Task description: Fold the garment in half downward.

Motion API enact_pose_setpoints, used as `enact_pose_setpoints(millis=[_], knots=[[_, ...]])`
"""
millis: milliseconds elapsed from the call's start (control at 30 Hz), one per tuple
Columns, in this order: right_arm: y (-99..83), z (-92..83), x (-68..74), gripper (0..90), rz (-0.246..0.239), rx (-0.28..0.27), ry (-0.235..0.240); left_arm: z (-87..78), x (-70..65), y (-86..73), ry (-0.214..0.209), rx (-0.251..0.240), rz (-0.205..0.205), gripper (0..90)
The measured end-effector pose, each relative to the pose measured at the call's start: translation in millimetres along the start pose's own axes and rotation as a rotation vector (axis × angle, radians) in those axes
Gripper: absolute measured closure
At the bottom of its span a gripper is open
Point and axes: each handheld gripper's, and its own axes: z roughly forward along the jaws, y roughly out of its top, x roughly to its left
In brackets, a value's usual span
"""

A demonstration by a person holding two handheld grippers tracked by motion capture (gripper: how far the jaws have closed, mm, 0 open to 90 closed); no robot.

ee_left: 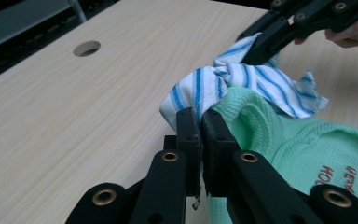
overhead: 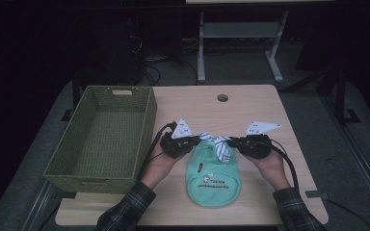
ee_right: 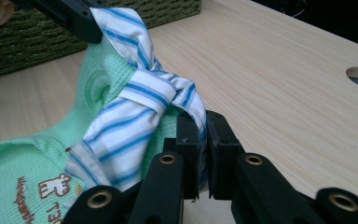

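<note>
A mint-green bib (overhead: 213, 174) with printed text lies flat on the wooden table (overhead: 250, 103), its blue-and-white striped tie (overhead: 220, 144) knotted at the top. My left gripper (overhead: 196, 141) is shut on the tie's left end (ee_left: 193, 93), where it meets the green cloth (ee_left: 279, 135). From the other side my right gripper (overhead: 232, 141) is shut on the tie's right end (ee_right: 193, 100), just past the knot (ee_right: 151, 91). In the left gripper view the right gripper (ee_left: 261, 49) pinches the far end. The left gripper (ee_right: 86, 23) holds the far end in the right gripper view.
A green woven basket (overhead: 147, 115) stands empty on the table's left side, close to my left hand (overhead: 161, 163). A round cable hole (overhead: 222, 97) sits near the table's far edge. Dark floor, cables and a desk frame (overhead: 201, 53) lie beyond.
</note>
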Motion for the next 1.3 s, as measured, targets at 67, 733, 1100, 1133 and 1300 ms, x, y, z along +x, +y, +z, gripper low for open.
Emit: enact_pose_setpoints(millis=[67,733,1100,1133,1300], knots=[[3.2,-1.7,-1.0,86.5,-0.002,-0.015,-0.014,-1.1,2.0,2.8,0.007,-0.017,-0.010,86.4],[-15.9,-14.4,23.7,80.0,0.010,-0.006,0.054,-12.4,-23.9,-24.5,-0.058,0.047,-0.012,81.7],[-26.7,-11.9,27.2,78.0,0.026,0.025,0.077,-10.6,-31.1,-39.9,-0.094,0.086,-0.048,79.9],[-27.9,-11.7,28.6,77.8,0.024,0.025,0.081,-11.8,-31.6,-40.3,-0.094,0.090,-0.045,79.3],[-31.5,-14.5,37.3,72.8,0.023,0.040,0.121,-19.7,-35.9,-42.4,-0.096,0.097,-0.052,76.2]])
